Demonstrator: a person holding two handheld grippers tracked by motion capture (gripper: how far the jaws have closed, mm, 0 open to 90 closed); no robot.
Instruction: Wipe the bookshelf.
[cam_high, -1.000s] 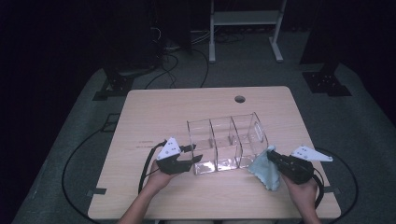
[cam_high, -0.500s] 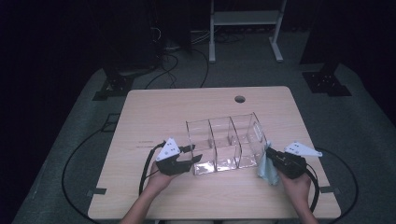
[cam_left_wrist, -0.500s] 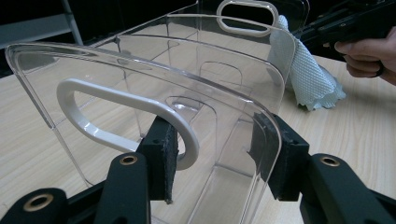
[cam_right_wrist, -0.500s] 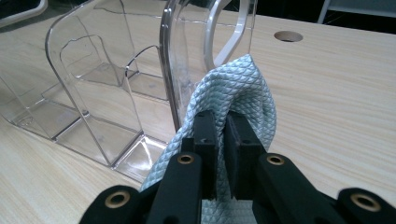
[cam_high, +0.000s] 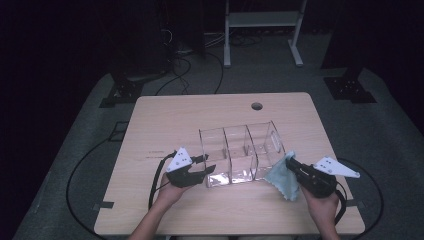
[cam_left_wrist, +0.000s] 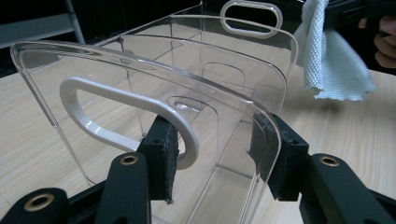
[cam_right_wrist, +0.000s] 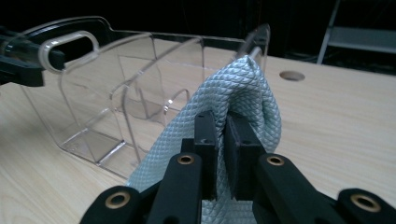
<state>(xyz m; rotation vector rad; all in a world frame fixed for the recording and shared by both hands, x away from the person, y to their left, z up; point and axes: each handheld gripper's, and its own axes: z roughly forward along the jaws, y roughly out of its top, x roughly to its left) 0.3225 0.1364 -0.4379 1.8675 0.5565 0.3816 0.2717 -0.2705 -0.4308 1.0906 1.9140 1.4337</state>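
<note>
A clear acrylic organizer (cam_high: 240, 150) with three compartments stands mid-table. My left gripper (cam_high: 206, 164) is at its left end. In the left gripper view my left gripper (cam_left_wrist: 219, 156) is shut on the organizer's end wall (cam_left_wrist: 140, 84), one pad by the handle slot and the other at the wall's edge. My right gripper (cam_high: 291, 162) is shut on a pale blue-green cloth (cam_high: 280, 175), which hangs against the organizer's right end. In the right gripper view the cloth (cam_right_wrist: 243, 93) bunches up over the pinched pads of my right gripper (cam_right_wrist: 223, 135), close to the organizer (cam_right_wrist: 116, 93).
The wooden table (cam_high: 175, 120) has a round cable hole (cam_high: 256, 106) near its far edge. Cables (cam_high: 190, 70) and a white frame's legs (cam_high: 227, 50) lie on the dark floor beyond. A cable loops off the table's left side (cam_high: 80, 170).
My right gripper and the cloth have shifted slightly left and up, toward the organizer's right end, and the cloth hangs differently. The left gripper and organizer have stayed put.
</note>
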